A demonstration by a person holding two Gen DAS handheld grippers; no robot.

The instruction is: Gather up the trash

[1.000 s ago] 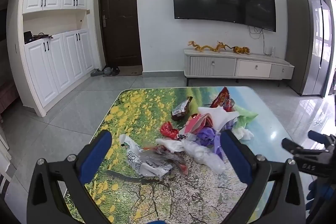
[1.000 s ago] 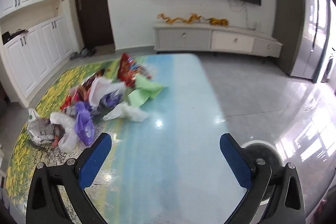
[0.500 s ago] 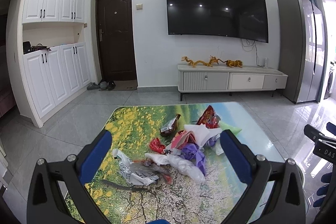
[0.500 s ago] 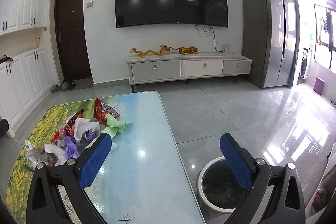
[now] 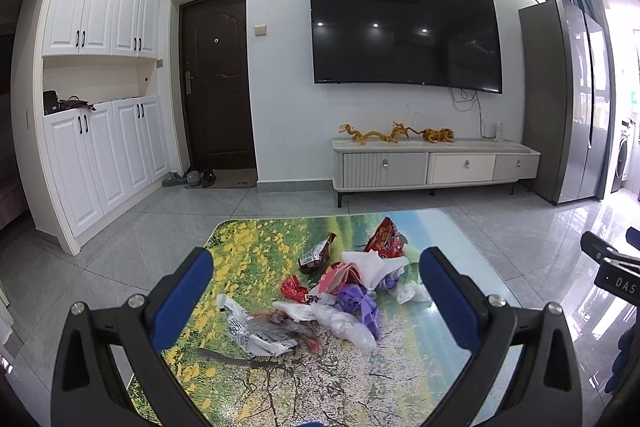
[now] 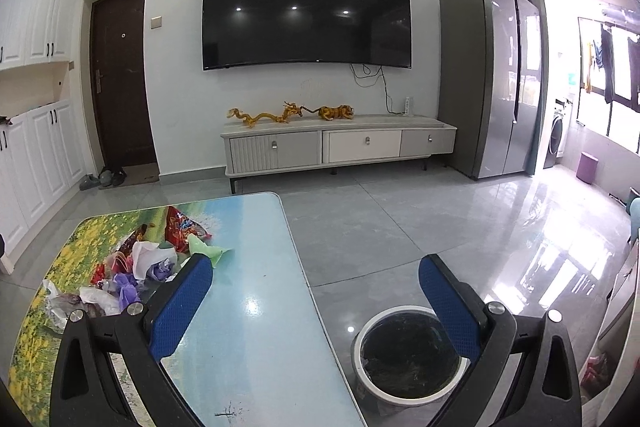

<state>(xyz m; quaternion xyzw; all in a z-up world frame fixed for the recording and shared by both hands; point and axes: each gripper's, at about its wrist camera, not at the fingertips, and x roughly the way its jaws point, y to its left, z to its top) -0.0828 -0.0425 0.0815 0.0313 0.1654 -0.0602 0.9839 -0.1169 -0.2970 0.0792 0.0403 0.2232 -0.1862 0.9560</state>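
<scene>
Holding both tools above the near end of the worktop [image 5: 452, 227], you have not yet picked anything up. Your left gripper [image 5: 316, 301] has its blue pads spread wide apart with nothing between them, hovering short of the trash pile [image 5: 340, 291]. Your right gripper [image 6: 316, 301] is just as wide open and empty, hanging over the worktop's right edge.

All the trash seen here lies on the worktop, bunched together in its middle. At the far side sits a red snack wrapper [image 5: 386, 239], with a dark brown wrapper [image 5: 316, 255] just beside it to the left. Crumpled white paper [image 5: 370, 265], purple plastic [image 5: 358, 303] and a small red wrapper [image 5: 294, 287] sit touching one another in the heap. Nearest you lie a clear plastic bag [image 5: 348, 325] and a white printed bag [image 5: 250, 329]. A pale green scrap [image 6: 206, 251] rests at the right fringe.

On the floor, near the worktop's right side, stands a round bin [image 6: 404, 355] with a dark liner. Whether anything lies inside it is hard to tell.

As a judgement, the collecting looks barely begun: every visible piece waits to be lifted and carried to the bin
</scene>
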